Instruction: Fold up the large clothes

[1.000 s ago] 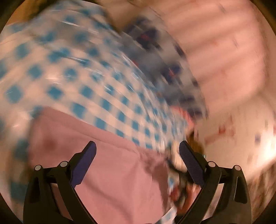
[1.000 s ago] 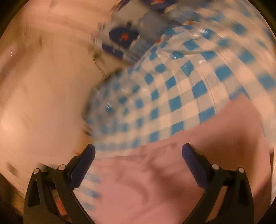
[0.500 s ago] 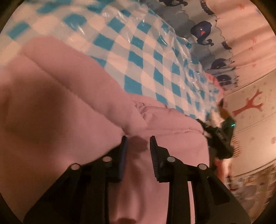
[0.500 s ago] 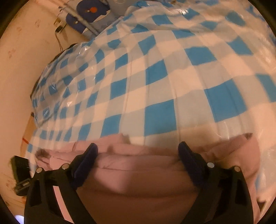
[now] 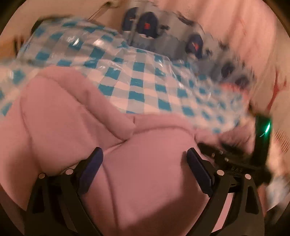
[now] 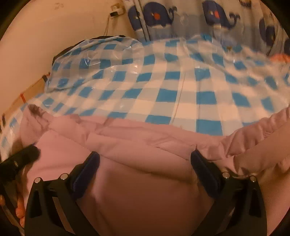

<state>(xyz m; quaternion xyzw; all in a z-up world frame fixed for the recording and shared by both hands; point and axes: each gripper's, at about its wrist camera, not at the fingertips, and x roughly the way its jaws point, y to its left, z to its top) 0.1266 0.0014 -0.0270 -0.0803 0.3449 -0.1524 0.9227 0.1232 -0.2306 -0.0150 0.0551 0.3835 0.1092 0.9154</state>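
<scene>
A pink padded jacket (image 5: 76,116) lies on a blue-and-white checked tablecloth (image 5: 143,79) under clear plastic. My left gripper (image 5: 145,159) is open just above the jacket's folded body, holding nothing. In the right wrist view the same jacket (image 6: 137,138) fills the near part, with an elastic cuff (image 6: 271,123) at the right. My right gripper (image 6: 145,163) is open over the jacket with nothing between its fingers. The right gripper's black body with a green light (image 5: 261,145) shows at the right of the left wrist view. The left gripper's black body (image 6: 20,159) shows at the left of the right wrist view.
A whale-print curtain (image 6: 181,18) hangs behind the table. A beige wall (image 6: 45,36) with a socket and cable (image 6: 112,16) is at the back left. The checked cloth (image 6: 163,81) stretches beyond the jacket.
My left gripper was nearly shut on a fold of the jacket half a second ago and is now open and drawn back. My right gripper stays open and has lifted slightly.
</scene>
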